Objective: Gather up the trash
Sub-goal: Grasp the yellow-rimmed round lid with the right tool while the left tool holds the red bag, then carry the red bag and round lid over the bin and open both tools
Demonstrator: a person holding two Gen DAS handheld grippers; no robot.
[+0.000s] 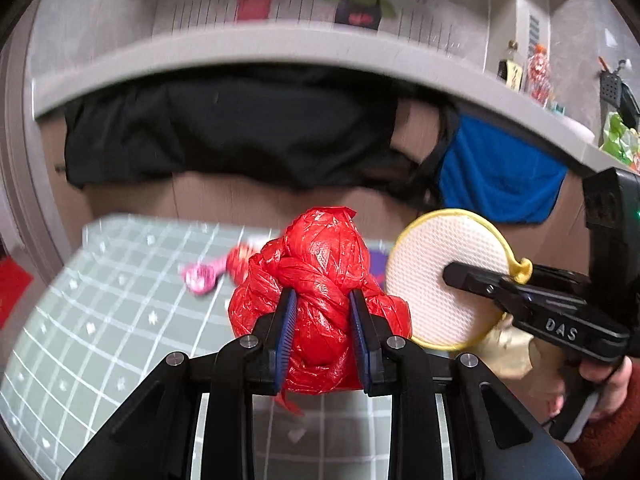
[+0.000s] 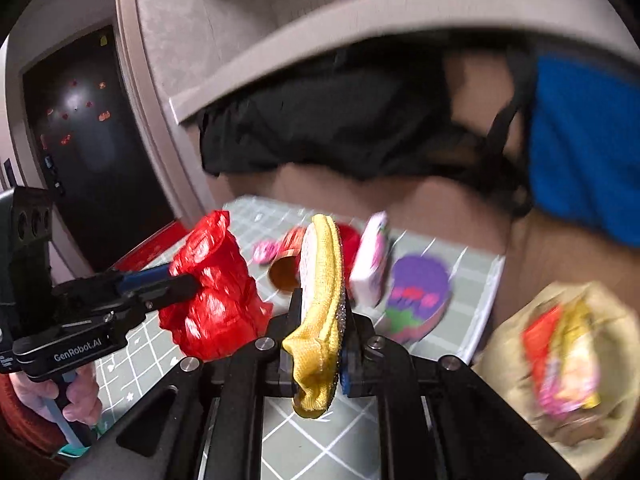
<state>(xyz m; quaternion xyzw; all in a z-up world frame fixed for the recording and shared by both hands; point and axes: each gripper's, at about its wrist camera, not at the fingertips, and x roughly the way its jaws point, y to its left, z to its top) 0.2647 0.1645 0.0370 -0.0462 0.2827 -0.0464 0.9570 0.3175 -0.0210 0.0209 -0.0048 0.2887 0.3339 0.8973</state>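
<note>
Clamped between the blue pads of the left gripper (image 1: 323, 320) is a knotted red plastic bag (image 1: 320, 280), lifted clear of the grid-patterned mat (image 1: 120, 280) that covers the worktop below it. Just to the right of that gripper, the right gripper (image 2: 322, 344) pinches a round scrubbing pad (image 1: 444, 276) with a yellow rim and a white mesh face, held on edge between its jaws; the pad hangs close beside the red bag without clearly touching it. Beyond both grippers, on the mat, lie a pink wrapper (image 1: 200, 278), a small white and pink carton (image 2: 372, 264), a red tube (image 2: 286, 264) with an open end, and a purple round container (image 2: 420, 296). To the right of the right gripper sits a tan bag (image 2: 568, 360) holding colourful wrappers, blurred. A hand (image 2: 60, 396) grips the left gripper's handle.
</note>
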